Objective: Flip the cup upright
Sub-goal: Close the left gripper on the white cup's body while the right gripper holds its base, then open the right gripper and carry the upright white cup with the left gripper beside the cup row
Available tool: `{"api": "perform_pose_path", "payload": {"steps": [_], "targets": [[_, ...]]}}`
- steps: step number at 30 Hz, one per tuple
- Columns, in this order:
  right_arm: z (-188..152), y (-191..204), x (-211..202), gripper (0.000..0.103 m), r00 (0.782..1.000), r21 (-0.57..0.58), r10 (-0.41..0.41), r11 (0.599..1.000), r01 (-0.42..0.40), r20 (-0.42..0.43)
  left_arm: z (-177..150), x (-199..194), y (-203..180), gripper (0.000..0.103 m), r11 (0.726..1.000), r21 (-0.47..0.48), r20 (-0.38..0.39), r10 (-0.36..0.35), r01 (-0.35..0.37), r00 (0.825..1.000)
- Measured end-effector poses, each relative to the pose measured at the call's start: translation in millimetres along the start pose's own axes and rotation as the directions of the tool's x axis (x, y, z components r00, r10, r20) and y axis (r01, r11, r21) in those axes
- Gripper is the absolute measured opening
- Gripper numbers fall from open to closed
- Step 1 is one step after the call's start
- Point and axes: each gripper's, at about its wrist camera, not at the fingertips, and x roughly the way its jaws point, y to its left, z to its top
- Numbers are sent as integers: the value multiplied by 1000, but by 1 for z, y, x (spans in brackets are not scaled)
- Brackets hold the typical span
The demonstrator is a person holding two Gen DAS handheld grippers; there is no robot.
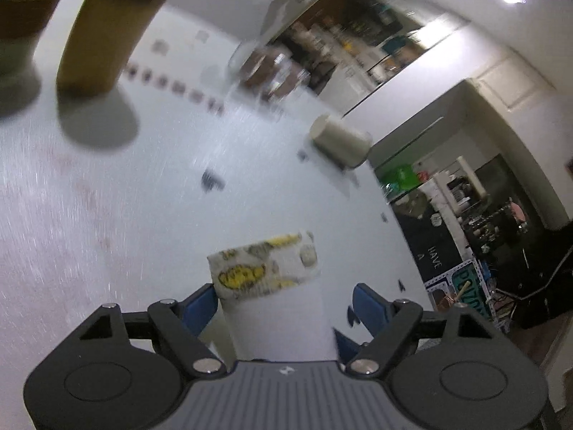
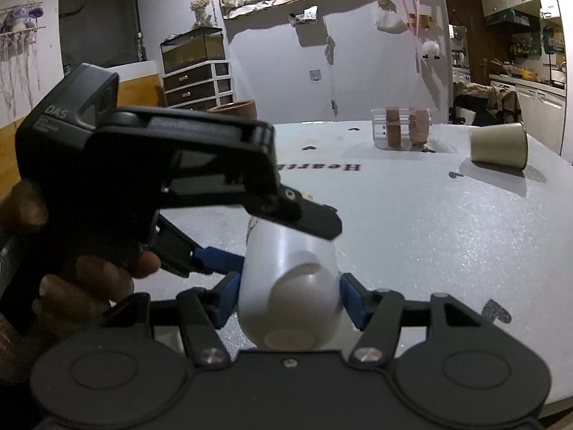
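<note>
Right now my right tongs are clamped on a translucent white cup, one blue pad pressed to each side of it. The cup lies on its side between them, its closed base turned toward my right wrist camera and its body pointing away over the white desk. My left tongs reach in from the left across the same cup; in the left wrist view, which is blurred, they stand wide, with the cup's pale body and a yellow-printed band between the blue pads, and I cannot tell whether either pad touches it. My left hand shows in the right wrist view, wrapped around that tool's handle. Farther back on the desk a beige paper cup lies on its side near the right edge, well apart from the one I hold. A clear container with brown blocks inside stands beyond the printed lettering.
</note>
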Motion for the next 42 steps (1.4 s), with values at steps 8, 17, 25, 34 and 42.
{"api": "perform_pose_path", "payload": {"steps": [8,17,25,34,42], "targets": [[-9,19,2,62,997,-113,12,994,-3,82,-32,-34,-59,76,908,370,181,137,-197,974],[-27,36,-6,62,988,-166,-37,984,62,149,-52,-39,-66,66,852,446,212,197,-274,957],[-18,28,-3,71,989,-114,-37,992,53,140,-56,-38,-69,64,808,492,276,207,-323,938],[-8,15,-15,79,980,-29,-65,997,72,187,-14,-81,-28,65,799,333,445,334,-500,831],[-7,17,-18,79,978,-34,-76,996,84,196,27,-119,42,65,720,173,510,519,-672,686]]}}
